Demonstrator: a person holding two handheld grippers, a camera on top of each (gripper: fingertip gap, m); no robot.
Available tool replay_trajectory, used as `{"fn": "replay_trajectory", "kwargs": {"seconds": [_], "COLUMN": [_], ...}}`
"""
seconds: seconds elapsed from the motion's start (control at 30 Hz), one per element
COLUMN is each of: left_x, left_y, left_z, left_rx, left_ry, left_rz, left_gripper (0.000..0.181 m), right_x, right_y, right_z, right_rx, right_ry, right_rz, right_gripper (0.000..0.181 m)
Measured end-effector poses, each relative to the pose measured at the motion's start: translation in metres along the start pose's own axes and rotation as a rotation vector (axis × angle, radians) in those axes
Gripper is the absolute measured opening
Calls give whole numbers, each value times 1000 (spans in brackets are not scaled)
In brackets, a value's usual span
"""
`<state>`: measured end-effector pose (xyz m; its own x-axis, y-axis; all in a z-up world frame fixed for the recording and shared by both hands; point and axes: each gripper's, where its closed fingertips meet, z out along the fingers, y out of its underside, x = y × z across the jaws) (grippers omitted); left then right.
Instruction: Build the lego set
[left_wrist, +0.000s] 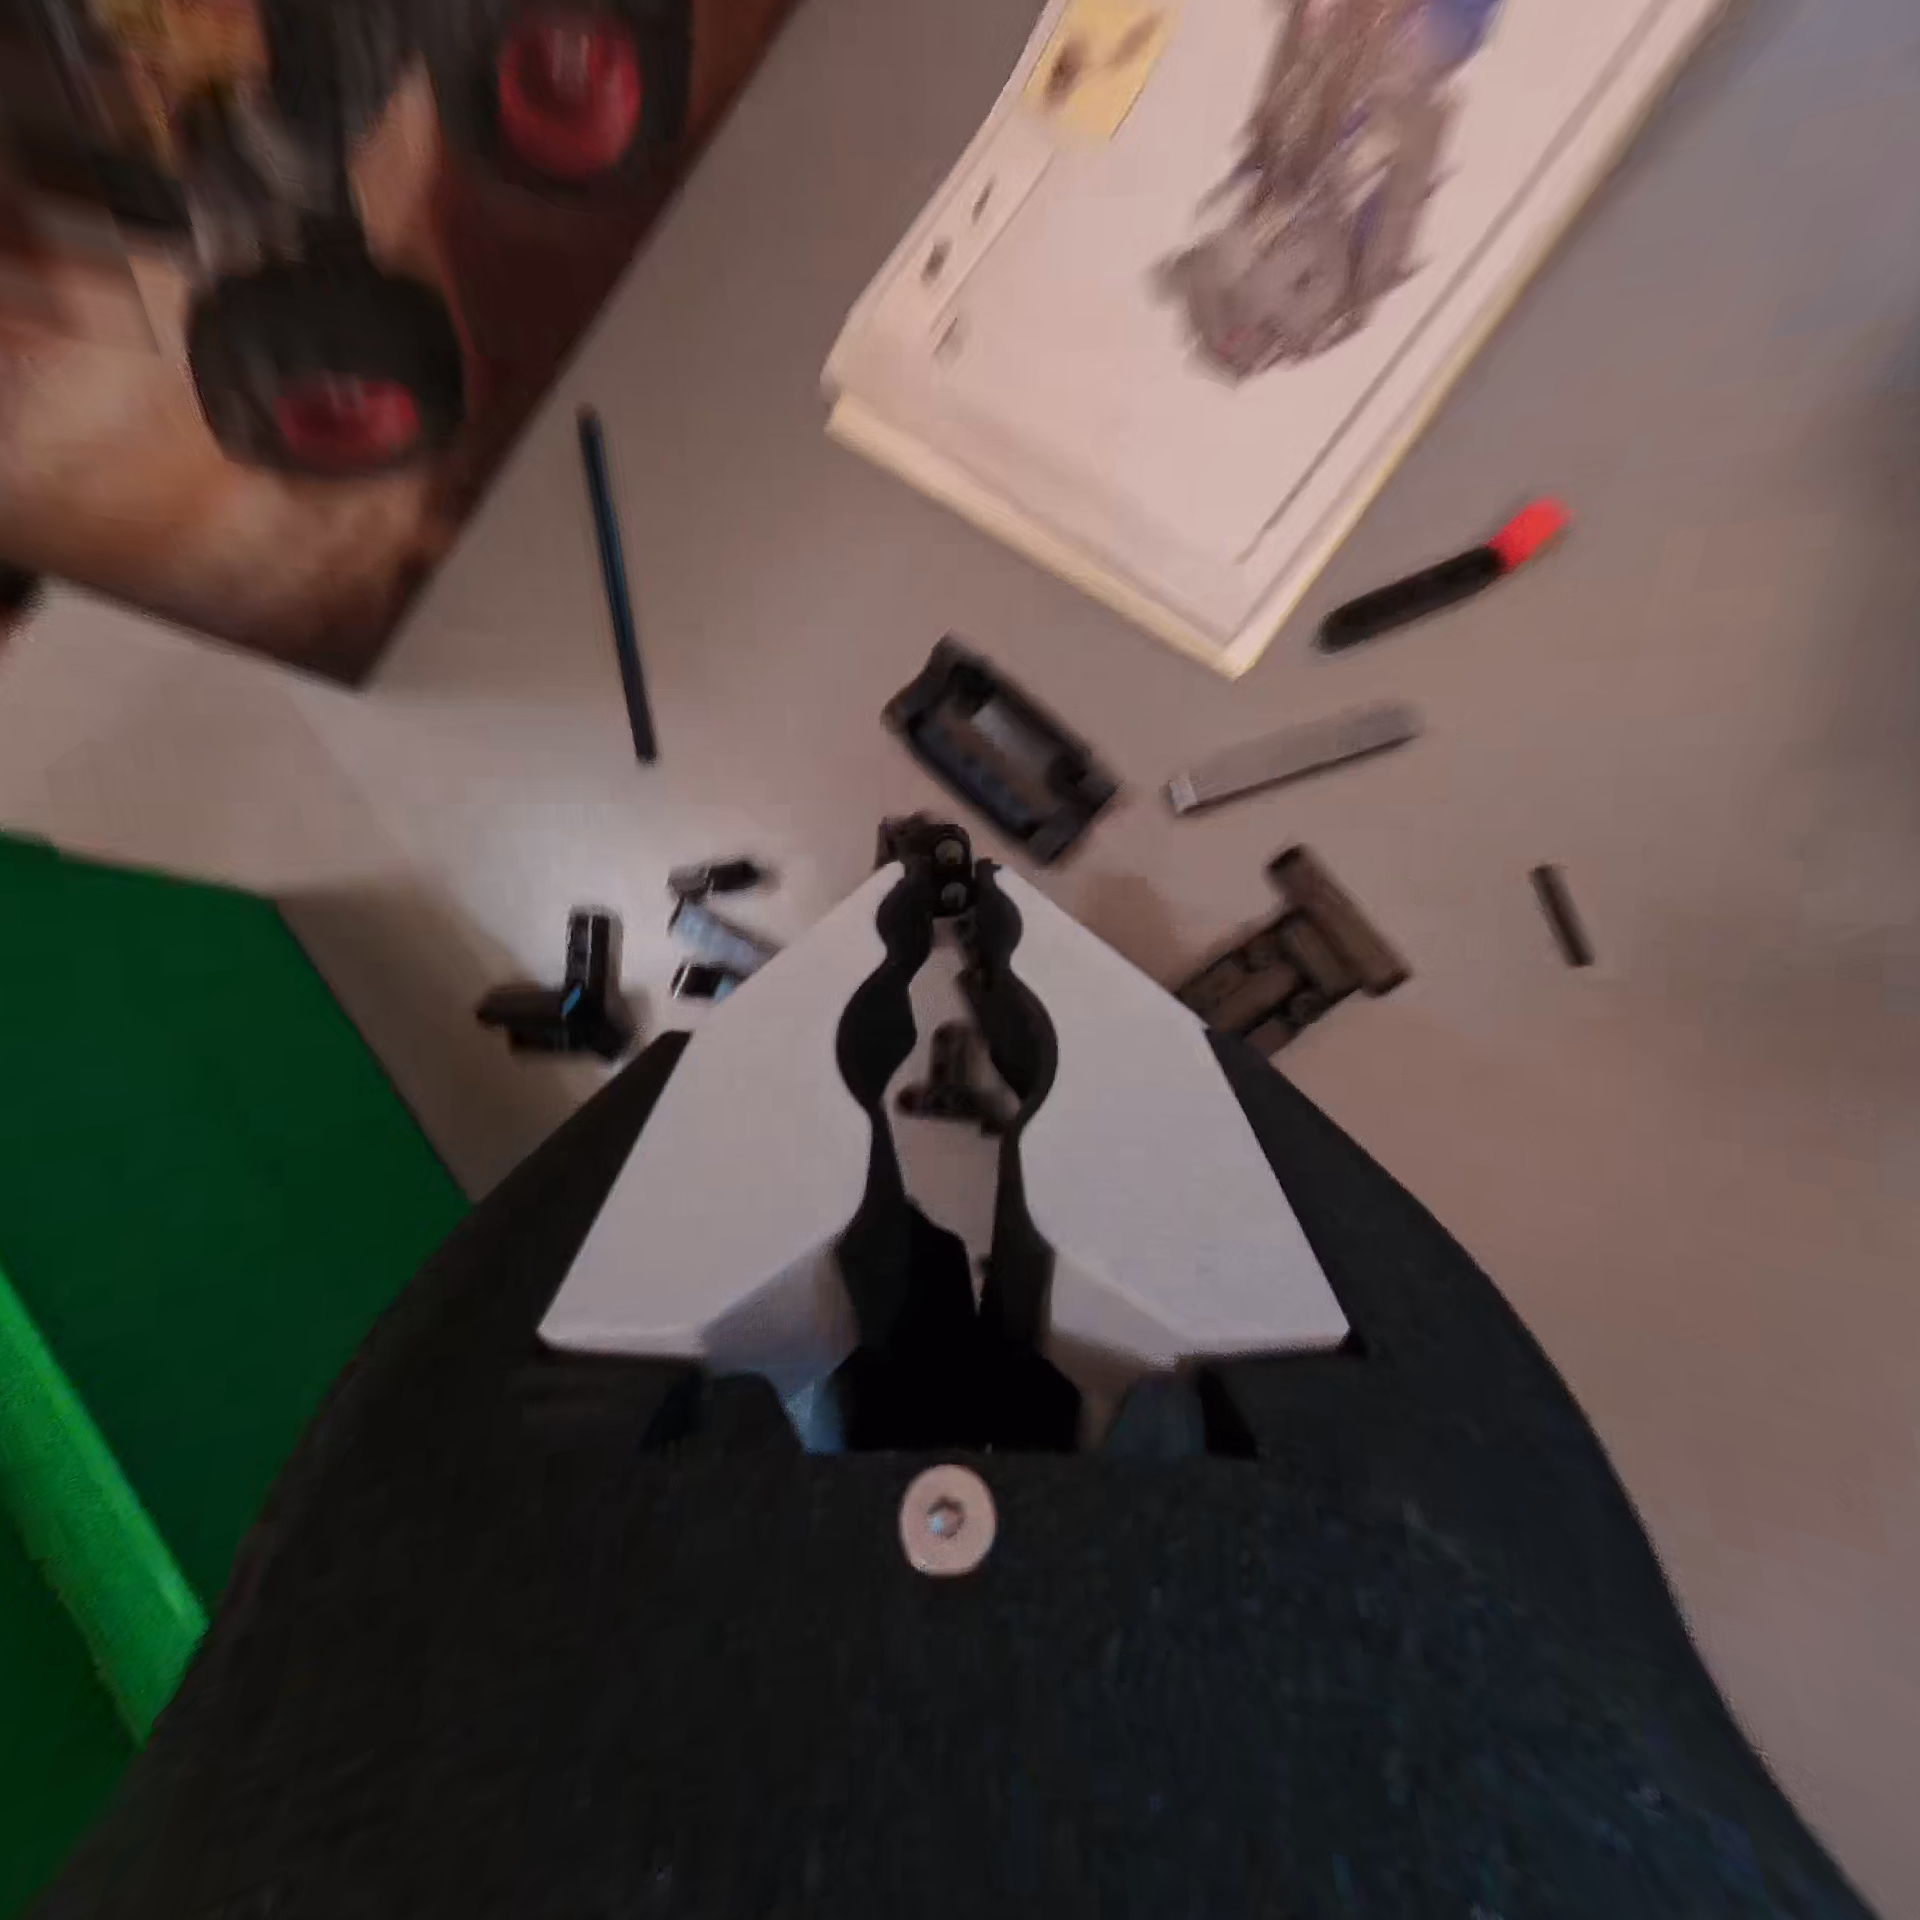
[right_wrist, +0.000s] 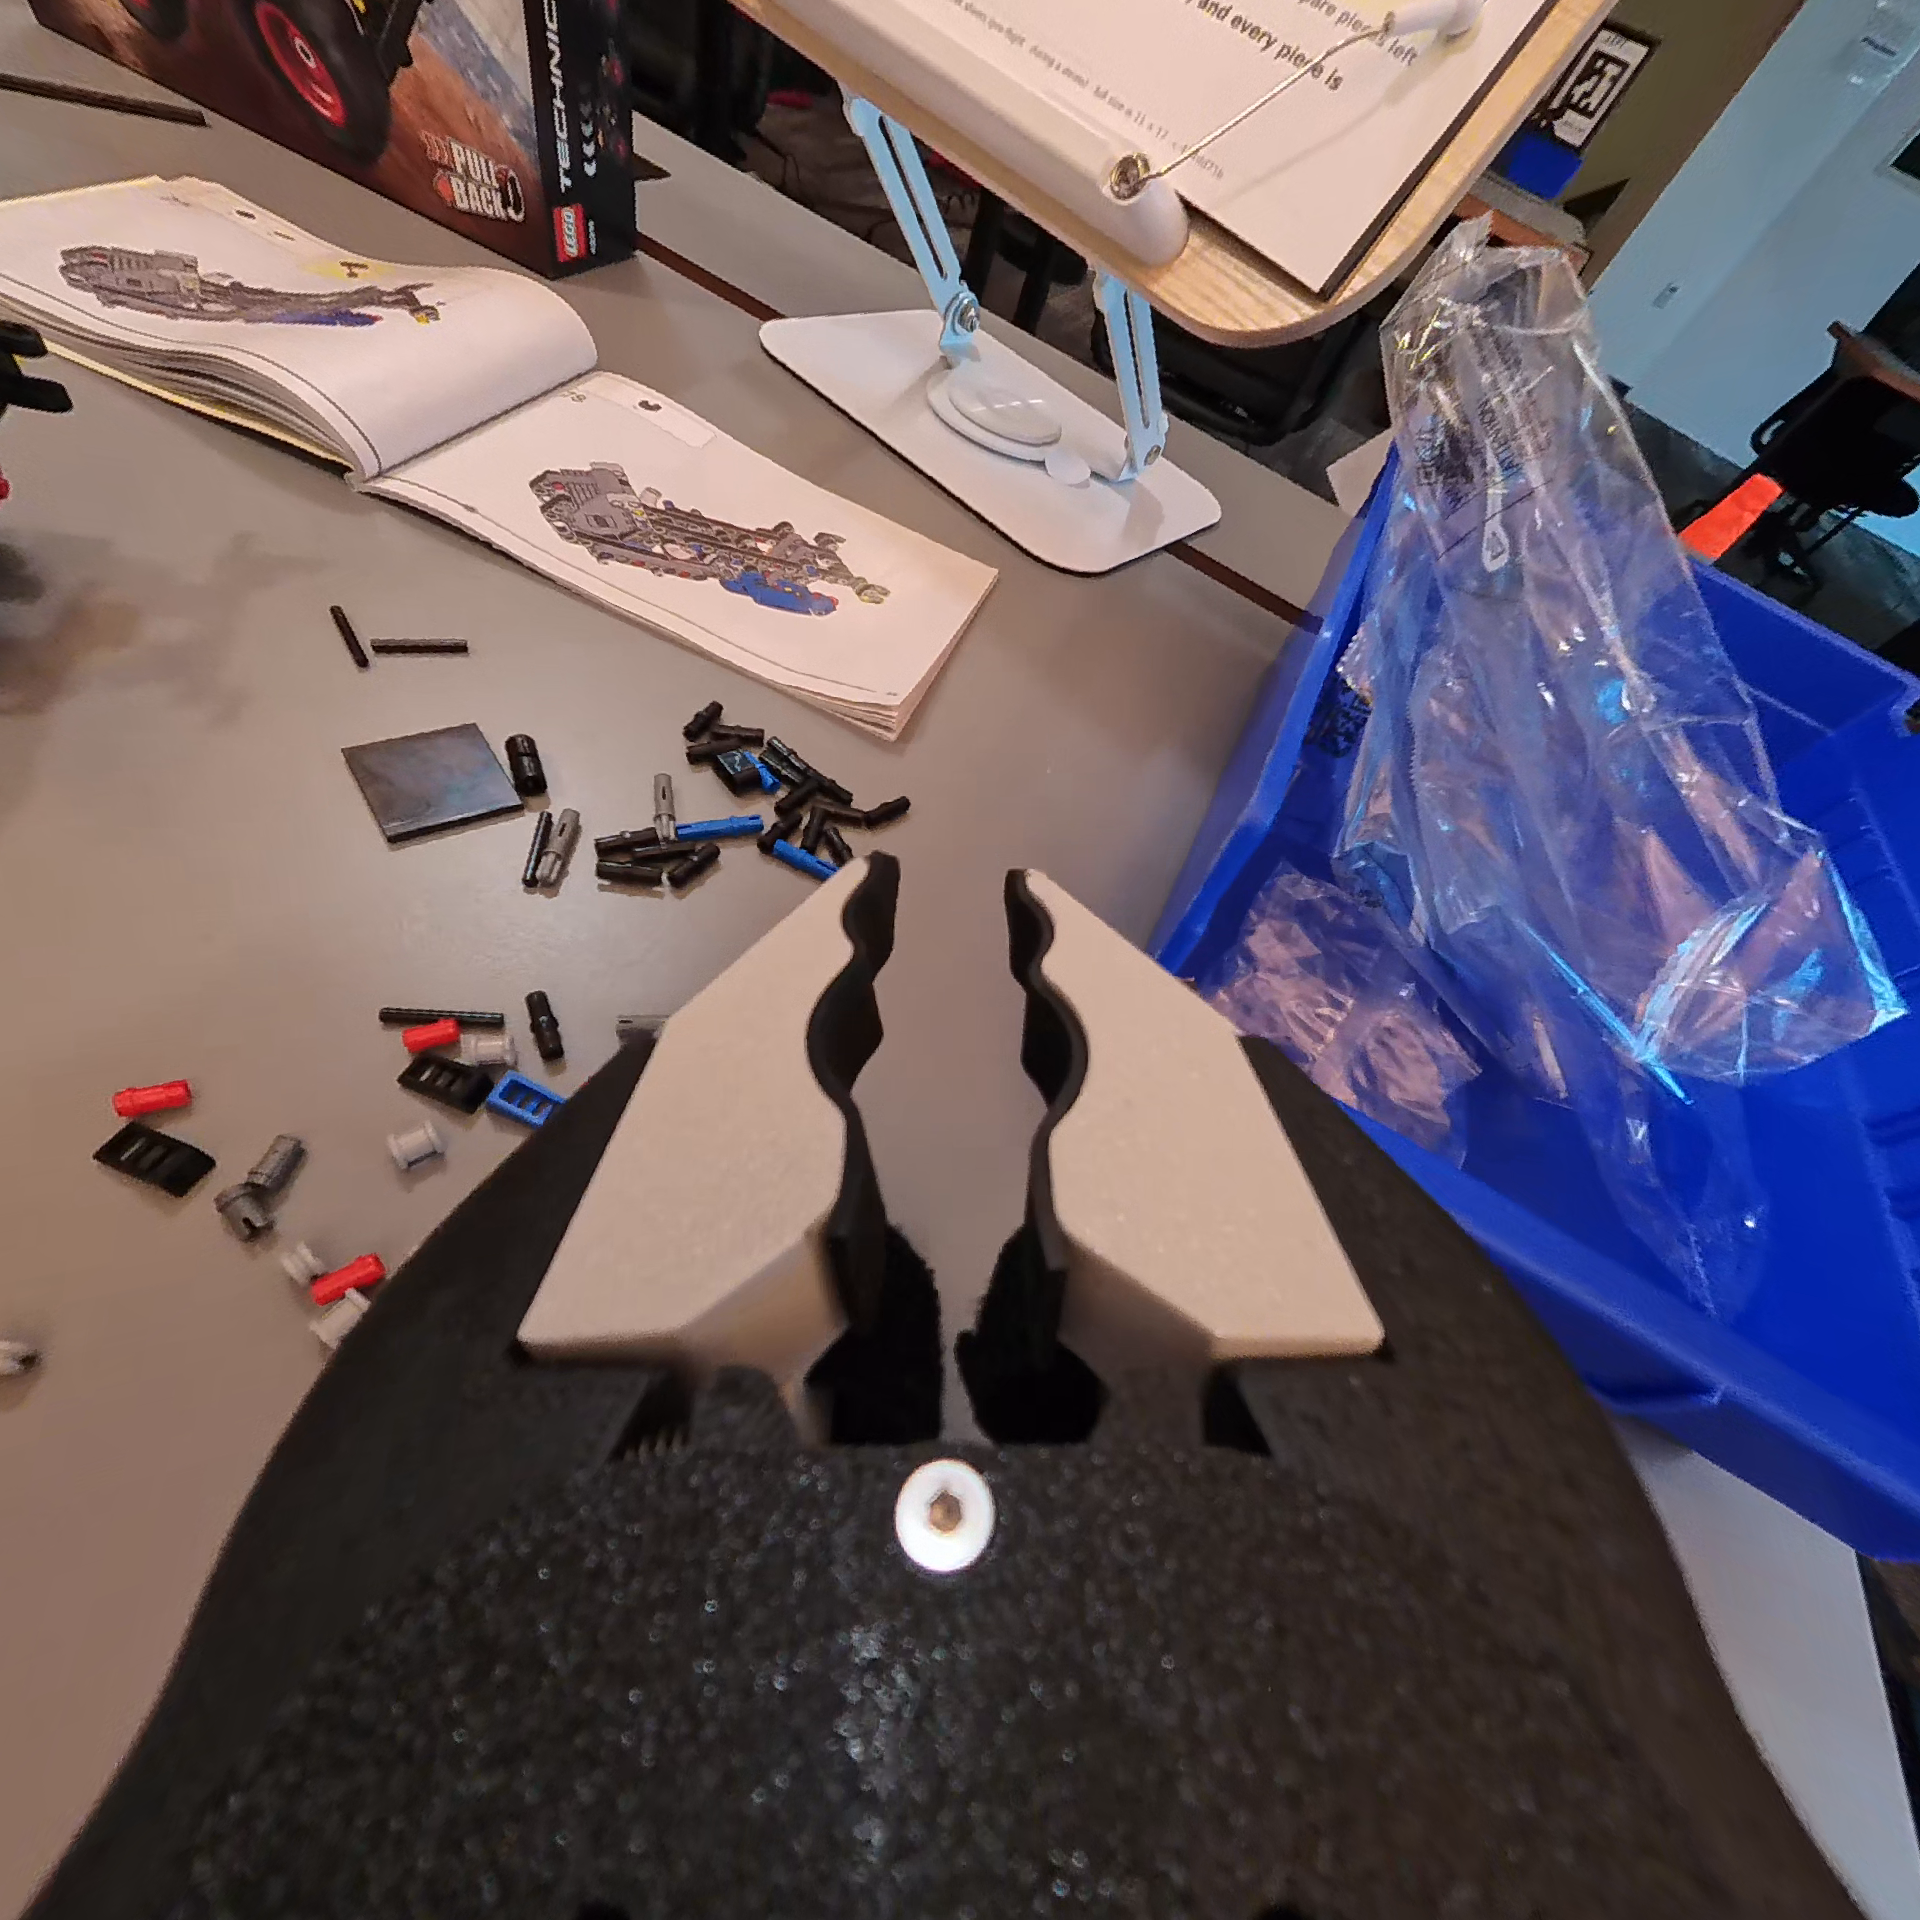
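In the blurred left wrist view, my left gripper is shut on a small black Technic piece above the grey table. Under and around it lie a black frame piece, a grey beam, a dark grey sub-assembly and a black angled piece. My right gripper is open and empty above the table. Ahead and to its left lies a pile of black and blue pins. Red, grey and black small parts are scattered at the left.
The open instruction booklet and the set's box lie at the back. A white book stand is behind. A blue bin with clear plastic bags stands at the right. A green bin is left of my left gripper. My hands' fingertips stand some 50 centimetres from each other.
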<state>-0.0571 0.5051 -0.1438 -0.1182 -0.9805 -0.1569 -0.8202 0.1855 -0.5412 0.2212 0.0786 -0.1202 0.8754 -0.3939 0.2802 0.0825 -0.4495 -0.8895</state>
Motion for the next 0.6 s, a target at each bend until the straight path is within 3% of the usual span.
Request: {"fn": "replay_trajectory", "kwargs": {"seconds": [0.13, 0.2, 0.33, 0.47, 0.6], "left_x": [55, 85, 120, 144, 148], "left_y": [-50, -76, -112, -120, -111], "left_z": [-20, -23, 0, 22, 22], "left_rx": [271, 401, 499, 578, 674], "left_ry": [6, 38, 134, 187, 194], "left_rz": [186, 244, 254, 288, 261], "left_gripper": [5, 5, 6, 6, 6], "right_x": [-4, -23, -60, -69, -62], "right_y": [-12, -34, -81, -76, -60], "right_z": [0, -1, 13, 64, 95], "right_rx": [33, 69, 84, -48, -9], "right_ry": [-27, -131, -335, -409, -353], "right_rz": [31, 54, 30, -68, -9], "right_gripper": [20, 20, 20, 22, 15]}}
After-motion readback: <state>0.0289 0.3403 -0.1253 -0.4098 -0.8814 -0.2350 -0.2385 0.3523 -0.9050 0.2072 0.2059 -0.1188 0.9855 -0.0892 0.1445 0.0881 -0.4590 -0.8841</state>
